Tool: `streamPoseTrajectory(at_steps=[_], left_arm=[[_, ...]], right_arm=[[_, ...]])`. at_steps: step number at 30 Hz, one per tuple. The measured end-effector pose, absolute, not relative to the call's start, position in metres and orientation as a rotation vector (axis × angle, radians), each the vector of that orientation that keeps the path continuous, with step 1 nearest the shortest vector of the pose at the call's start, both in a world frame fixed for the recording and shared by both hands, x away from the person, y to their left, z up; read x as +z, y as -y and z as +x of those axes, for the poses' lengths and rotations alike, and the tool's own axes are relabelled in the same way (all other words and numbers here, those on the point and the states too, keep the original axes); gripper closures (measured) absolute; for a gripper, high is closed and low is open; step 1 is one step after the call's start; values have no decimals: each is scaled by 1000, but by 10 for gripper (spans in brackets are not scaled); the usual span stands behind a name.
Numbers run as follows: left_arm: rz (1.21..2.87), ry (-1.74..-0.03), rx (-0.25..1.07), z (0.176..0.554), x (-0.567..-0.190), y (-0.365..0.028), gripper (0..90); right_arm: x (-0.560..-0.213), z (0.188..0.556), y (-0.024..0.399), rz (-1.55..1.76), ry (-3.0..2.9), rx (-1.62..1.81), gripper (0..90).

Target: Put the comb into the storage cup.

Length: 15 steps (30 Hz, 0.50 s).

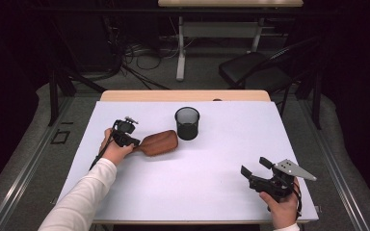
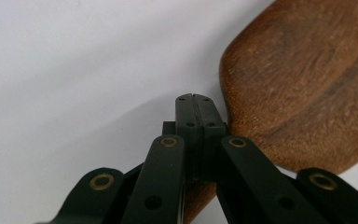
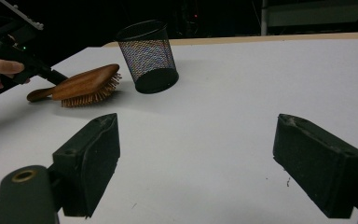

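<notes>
High view: a white table surface (image 1: 207,163) carries a wooden hairbrush (image 1: 159,142) and a black mesh cup (image 1: 187,123). The hairbrush lies left of the table's middle, its broad head pointing toward the mesh cup and its handle toward the left gripper (image 1: 134,142). The mesh cup stands upright just beyond and to the right of the brush head, close to it; contact between the two cannot be confirmed. The left gripper, held in the left hand (image 1: 115,150), meets the brush at the narrow neck where handle joins head. In the left gripper view the two black jaws are pressed together with no gap between the pads, their tips (image 2: 194,109) resting beside the edge of the brown wooden back (image 2: 307,79), with a strip of the handle visible below the linkage; whether any wood is pinched between the pads cannot be told. In the right gripper view the brush (image 3: 86,84) sits bristles down on the table, the handle end pointing away from the cup (image 3: 148,56), and the left gripper (image 3: 51,74) comes down on the handle from the left. The right gripper (image 1: 254,169) is held in the right hand (image 1: 283,206) near the table's front right corner, well apart from brush and cup. Its jaws stand wide with nothing between them, the pads (image 3: 93,154) framing bare table
</notes>
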<state>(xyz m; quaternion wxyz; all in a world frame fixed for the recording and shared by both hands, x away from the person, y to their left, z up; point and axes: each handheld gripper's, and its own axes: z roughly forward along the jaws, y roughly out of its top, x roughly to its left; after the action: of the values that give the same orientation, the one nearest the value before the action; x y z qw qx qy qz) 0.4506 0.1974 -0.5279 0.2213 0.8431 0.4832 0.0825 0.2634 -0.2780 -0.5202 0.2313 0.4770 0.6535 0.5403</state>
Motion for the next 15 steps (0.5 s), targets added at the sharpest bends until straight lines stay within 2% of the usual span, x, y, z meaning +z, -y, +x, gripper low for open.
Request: streamPoseTrajectory(at_steps=[15], left_arm=[[2323,-1299,208,431,-525,-198,899]], right_arm=[[-521,264,277,1310,-1795,1493,143]])
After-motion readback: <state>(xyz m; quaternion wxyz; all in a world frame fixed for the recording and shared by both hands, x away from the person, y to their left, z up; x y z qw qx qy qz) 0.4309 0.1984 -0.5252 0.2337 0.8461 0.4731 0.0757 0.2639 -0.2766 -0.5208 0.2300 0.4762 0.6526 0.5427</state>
